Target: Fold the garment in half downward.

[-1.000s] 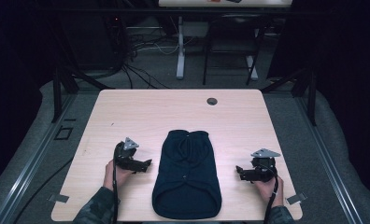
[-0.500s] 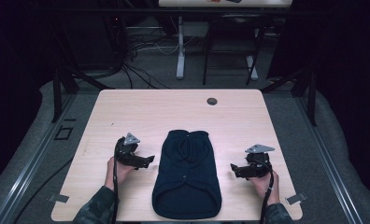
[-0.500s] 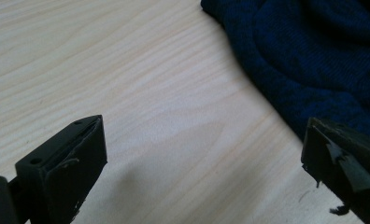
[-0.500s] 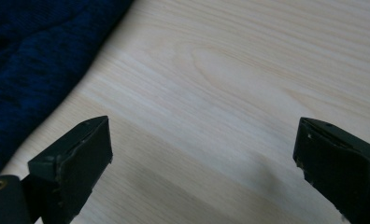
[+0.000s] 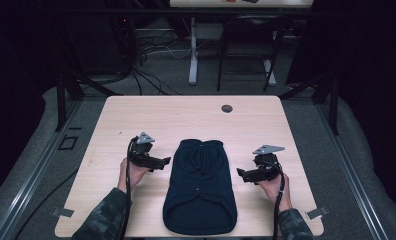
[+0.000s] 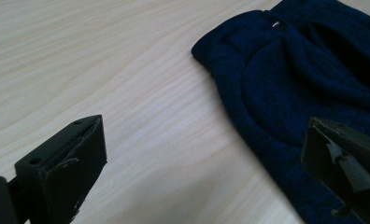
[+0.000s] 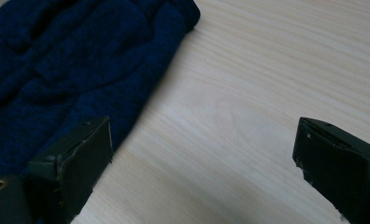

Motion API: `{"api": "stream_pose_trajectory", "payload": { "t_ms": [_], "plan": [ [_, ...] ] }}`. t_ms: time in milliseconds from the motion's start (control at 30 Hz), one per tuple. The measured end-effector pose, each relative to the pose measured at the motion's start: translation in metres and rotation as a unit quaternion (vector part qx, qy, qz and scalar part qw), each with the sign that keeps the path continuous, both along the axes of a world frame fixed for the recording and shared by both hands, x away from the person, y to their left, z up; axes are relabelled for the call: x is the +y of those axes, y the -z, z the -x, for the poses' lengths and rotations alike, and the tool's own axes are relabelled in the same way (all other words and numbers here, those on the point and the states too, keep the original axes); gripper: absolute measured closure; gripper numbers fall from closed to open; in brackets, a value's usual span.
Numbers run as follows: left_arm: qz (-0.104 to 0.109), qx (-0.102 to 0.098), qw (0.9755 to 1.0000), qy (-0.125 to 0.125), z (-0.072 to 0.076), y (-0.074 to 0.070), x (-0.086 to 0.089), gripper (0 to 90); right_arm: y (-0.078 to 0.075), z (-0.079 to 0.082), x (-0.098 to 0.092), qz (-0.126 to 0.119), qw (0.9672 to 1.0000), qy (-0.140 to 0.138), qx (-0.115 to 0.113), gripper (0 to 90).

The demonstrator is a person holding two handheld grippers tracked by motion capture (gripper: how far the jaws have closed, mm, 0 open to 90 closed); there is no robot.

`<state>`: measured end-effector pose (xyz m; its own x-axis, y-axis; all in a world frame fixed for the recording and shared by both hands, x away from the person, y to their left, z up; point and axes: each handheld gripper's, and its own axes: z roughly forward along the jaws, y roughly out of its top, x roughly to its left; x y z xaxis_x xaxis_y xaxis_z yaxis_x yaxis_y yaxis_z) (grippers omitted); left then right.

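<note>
A dark navy knitted garment (image 5: 200,187) lies folded flat in the middle of the wooden table (image 5: 186,117), long side running toward me. My left gripper (image 5: 165,162) sits just off its left edge, jaws open and empty, pointing at the cloth. In the left gripper view (image 6: 204,161) the navy garment (image 6: 304,79) fills the upper right, its edge under the right jaw. My right gripper (image 5: 241,174) rests beside the garment's right edge, also open and empty. The right gripper view (image 7: 204,161) has the garment (image 7: 66,70) at the upper left, touching the left jaw's side.
A small dark round cap (image 5: 227,108) sits in the tabletop near the far edge. Bare wood stretches beyond the garment. Table legs, cables and a second table stand on the grey floor behind. Tape tabs mark the near corners.
Both grippers have moved inward toward the garment's sides and slightly forward. The garment has not moved.
</note>
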<state>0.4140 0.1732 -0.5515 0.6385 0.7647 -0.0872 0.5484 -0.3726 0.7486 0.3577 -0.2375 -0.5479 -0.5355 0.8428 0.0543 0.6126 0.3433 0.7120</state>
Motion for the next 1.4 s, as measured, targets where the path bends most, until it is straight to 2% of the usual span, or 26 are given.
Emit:
{"api": "stream_pose_trajectory", "payload": {
  "t_ms": [233, 267, 400, 467, 633, 700, 833, 867, 933, 1033, 1133, 1233, 1400],
  "plan": [
    [0.002, 0.006, 1.0, 0.007, -0.012, -0.003, -0.013, 0.4, -0.006, -0.016, 0.014, 0.0, 0.9999, -0.015, 0.004, 4.9],
    [-0.004, 0.01, 0.9999, 0.009, -0.016, -0.003, -0.018, 0.3, -0.007, -0.022, 0.017, -0.001, 0.9997, -0.021, 0.013, 4.9],
    [-0.006, 0.016, 0.9998, 0.012, -0.022, -0.003, -0.024, 0.3, -0.007, -0.03, 0.023, -0.008, 0.9996, -0.023, 0.015, 5.2],
    [-0.005, 0.016, 0.9998, 0.012, -0.026, -0.003, -0.029, 0.3, -0.007, -0.036, 0.027, -0.007, 0.9993, -0.027, 0.023, 5.4],
    [-0.012, 0.032, 0.9993, 0.018, -0.037, 0.001, -0.042, 0.3, -0.005, -0.05, 0.036, -0.018, 0.9988, -0.03, 0.035, 7.1],
    [-0.012, 0.032, 0.9993, 0.012, -0.041, 0.005, -0.047, 0.7, -0.003, -0.059, 0.041, -0.026, 0.9981, -0.03, 0.046, 7.7],
    [-0.018, 0.045, 0.9987, 0.014, -0.048, 0.01, -0.054, 2.2, 0.001, -0.066, 0.047, -0.022, 0.9984, -0.024, 0.047, 9.1],
    [-0.021, 0.045, 0.9986, 0.015, -0.049, 0.011, -0.056, 2.2, 0.003, -0.069, 0.049, -0.023, 0.998, -0.026, 0.053, 9.3],
    [-0.025, 0.051, 0.9982, 0.017, -0.052, 0.014, -0.059, 3.4, 0.006, -0.076, 0.055, -0.023, 0.9976, -0.022, 0.062, 13.6],
    [-0.031, 0.058, 0.9976, 0.02, -0.055, 0.018, -0.063, 4.3, 0.008, -0.082, 0.058, -0.032, 0.9965, -0.024, 0.073, 14.3],
    [-0.038, 0.06, 0.9972, 0.021, -0.056, 0.022, -0.066, 5.7, 0.01, -0.092, 0.064, -0.025, 0.9963, -0.019, 0.08, 17.7],
    [-0.042, 0.061, 0.997, 0.02, -0.056, 0.025, -0.069, 7.1, 0.009, -0.095, 0.066, -0.029, 0.996, -0.019, 0.083, 22.0],
    [-0.063, 0.054, 0.9963, 0.024, -0.055, 0.025, -0.073, 8.9, 0.011, -0.099, 0.074, -0.009, 0.9959, -0.021, 0.087, 29.2]
  ]
}}
